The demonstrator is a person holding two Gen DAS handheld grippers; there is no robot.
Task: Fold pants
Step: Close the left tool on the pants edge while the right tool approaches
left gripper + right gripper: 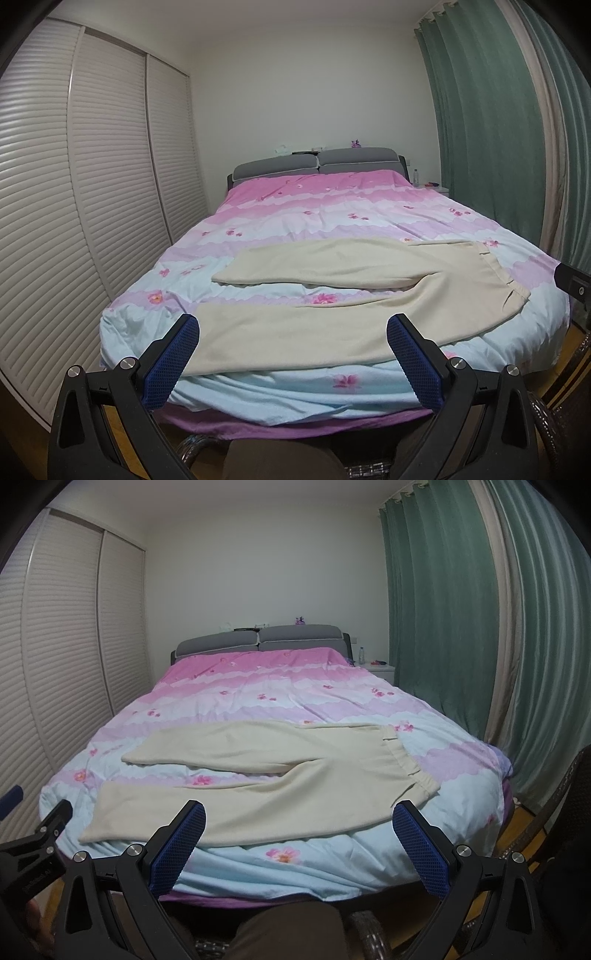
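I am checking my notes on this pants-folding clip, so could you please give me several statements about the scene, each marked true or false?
1. The pants lie spread out on the bed. True.
2. The left gripper is shut on a pant leg. False: it is open and holds nothing.
3. The waistband points toward the curtains. True.
4. The pants are dark blue. False: they are cream.
5. The right gripper is open. True.
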